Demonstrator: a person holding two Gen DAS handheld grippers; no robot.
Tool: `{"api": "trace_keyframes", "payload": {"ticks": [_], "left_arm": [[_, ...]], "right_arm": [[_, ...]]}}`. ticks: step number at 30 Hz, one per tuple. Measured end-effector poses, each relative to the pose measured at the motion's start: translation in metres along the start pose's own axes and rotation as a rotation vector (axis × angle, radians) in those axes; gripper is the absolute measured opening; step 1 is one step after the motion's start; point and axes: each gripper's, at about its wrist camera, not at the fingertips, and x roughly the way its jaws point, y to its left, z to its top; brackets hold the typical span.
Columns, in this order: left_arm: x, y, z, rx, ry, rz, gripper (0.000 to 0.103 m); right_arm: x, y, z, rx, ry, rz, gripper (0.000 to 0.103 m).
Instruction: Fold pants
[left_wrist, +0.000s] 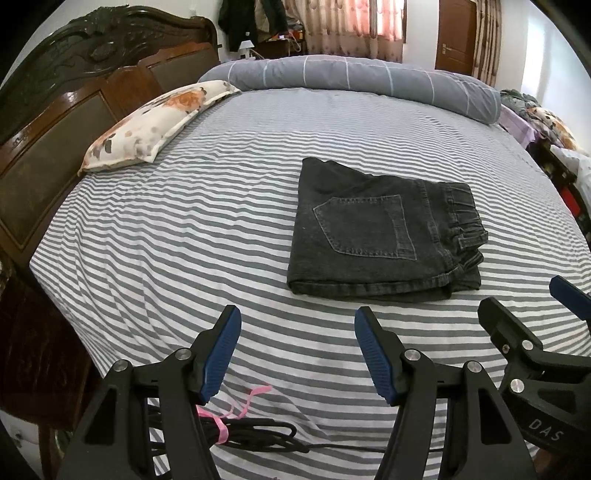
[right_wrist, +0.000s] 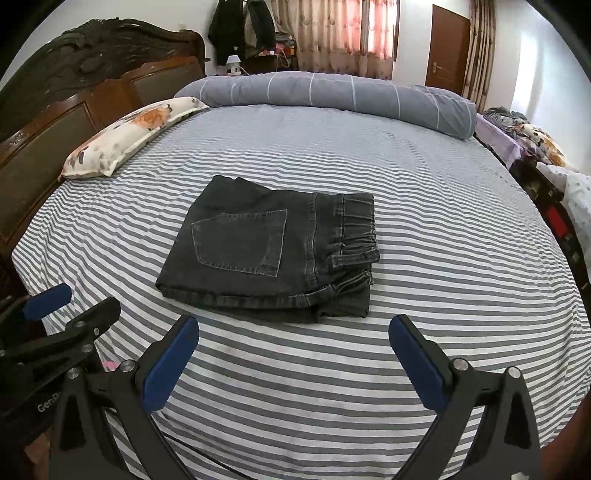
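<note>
The folded pants (left_wrist: 380, 229) lie mid-bed (left_wrist: 184, 229), stripes bare on all sides; left claw (left_wrist: 297, 354) and right claw (right_wrist: 293, 363) both gape empty near the pants' front edge

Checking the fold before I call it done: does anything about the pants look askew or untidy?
Mostly neat. The folded pants lie flat on the striped sheet, but at their right end the waistband layers are stepped instead of lined up.

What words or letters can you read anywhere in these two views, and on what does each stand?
"DAS": white letters on the right gripper, whose body shows at the left wrist view's right edge.
"GenR", cut off: white letters on the left gripper, seen in the right wrist view.
Nothing else readable.
</note>
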Motion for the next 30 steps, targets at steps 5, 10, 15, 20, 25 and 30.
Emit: {"api": "trace_keyframes", "payload": {"ticks": [5,10,15,20,25,30], "left_arm": [[-0.0016,-0.0021,-0.0012,0.012,-0.009,0.003,0.065],[-0.0017,-0.0038,-0.0023,0.024,-0.018,0.008,0.064],[-0.0022,-0.0042,-0.0036,0.03,-0.024,0.015,0.064],[-0.0017,-0.0057,-0.0045,0.042,-0.029,0.035,0.064],[-0.0007,-0.0043,-0.0045,0.039,-0.027,0.046,0.064],[-0.0004,-0.0019,-0.0049,0.035,-0.023,0.043,0.064]], "right_arm": [[0.0018,-0.0002,-0.0017,0.006,0.005,0.005,0.102],[0.0025,-0.0004,-0.0026,0.008,0.006,0.007,0.102],[0.0049,-0.0001,-0.0062,0.015,0.013,0.01,0.102],[0.005,0.0023,-0.0082,0.014,0.018,0.01,0.102],[0.0045,0.0016,-0.0087,0.019,0.022,0.013,0.102],[0.0058,-0.0004,-0.0103,0.031,0.028,0.019,0.102]]}}
